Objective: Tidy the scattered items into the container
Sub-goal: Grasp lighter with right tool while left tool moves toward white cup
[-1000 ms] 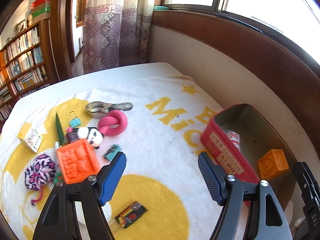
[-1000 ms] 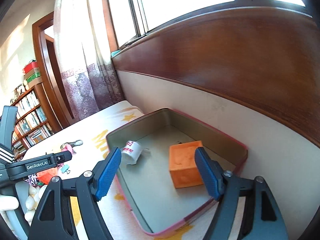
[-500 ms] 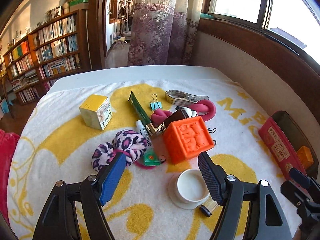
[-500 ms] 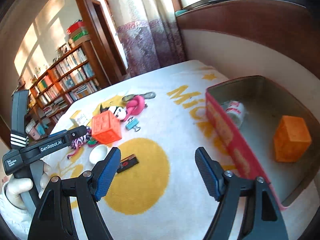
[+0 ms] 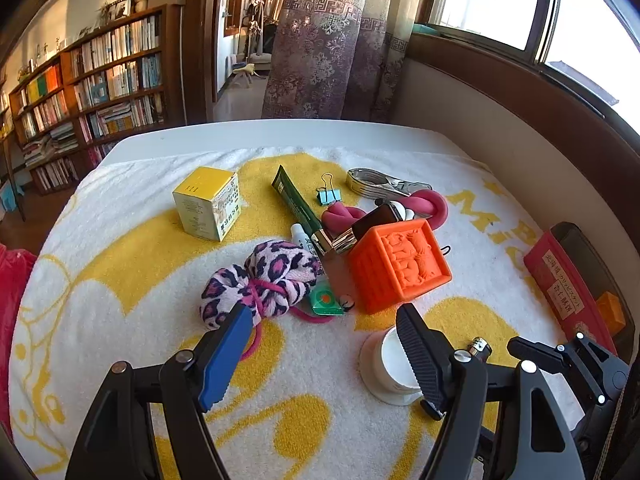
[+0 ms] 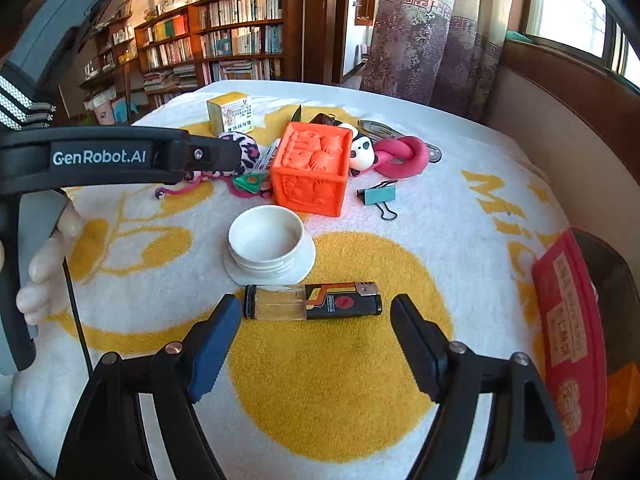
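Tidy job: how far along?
Early. Done: one orange block shows inside the red tin. In hand: nothing; right gripper open, hovering by the lighter, left gripper open over the leopard scrunchie. Left: orange cube, white cup, yellow box, binder clip.

A white table (image 5: 256, 132) carries a white-and-yellow towel (image 6: 460, 248) that covers most of its top. On the towel lie scattered small items, and a red tin (image 6: 568, 320) sits at its right edge.

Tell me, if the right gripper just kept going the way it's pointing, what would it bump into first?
Most likely the lighter, lying crosswise just ahead of the right gripper and its open fingers. The white cup sits behind it. Depth is hard to judge.
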Demonstrator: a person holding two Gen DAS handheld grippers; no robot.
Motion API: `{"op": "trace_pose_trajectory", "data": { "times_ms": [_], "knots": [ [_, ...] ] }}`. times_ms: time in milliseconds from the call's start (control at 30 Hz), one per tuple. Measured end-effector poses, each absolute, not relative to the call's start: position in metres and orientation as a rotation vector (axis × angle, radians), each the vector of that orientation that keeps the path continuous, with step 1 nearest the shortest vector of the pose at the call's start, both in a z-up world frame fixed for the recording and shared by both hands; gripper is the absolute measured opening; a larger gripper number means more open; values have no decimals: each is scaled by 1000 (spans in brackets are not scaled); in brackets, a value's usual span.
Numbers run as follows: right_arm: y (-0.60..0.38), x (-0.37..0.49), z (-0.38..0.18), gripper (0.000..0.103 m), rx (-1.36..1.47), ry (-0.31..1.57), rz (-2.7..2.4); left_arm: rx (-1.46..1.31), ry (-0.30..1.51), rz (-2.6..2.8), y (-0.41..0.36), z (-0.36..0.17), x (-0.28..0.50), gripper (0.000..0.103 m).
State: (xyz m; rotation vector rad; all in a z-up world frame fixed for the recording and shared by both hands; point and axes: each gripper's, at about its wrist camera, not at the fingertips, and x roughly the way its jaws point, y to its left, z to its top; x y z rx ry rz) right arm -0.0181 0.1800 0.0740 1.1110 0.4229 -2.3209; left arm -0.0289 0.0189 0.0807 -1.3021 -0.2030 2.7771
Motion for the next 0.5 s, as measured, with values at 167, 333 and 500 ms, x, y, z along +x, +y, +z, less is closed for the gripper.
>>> {"op": "trace_pose_trajectory", "data": {
  "times_ms": [167, 333, 500],
  "knots": [
    [184, -31, 71, 80, 1142, 366, -2233, -1322, -198, 2769, 19, 76, -31, 76],
    [186, -36, 67, 84, 1127, 314, -2178, -1330, -201, 2764, 19, 74, -32, 76],
    [183, -40, 61, 85, 1154, 350, -2195, -1347, -186, 2754, 21, 70, -33, 76]
  ]
}}
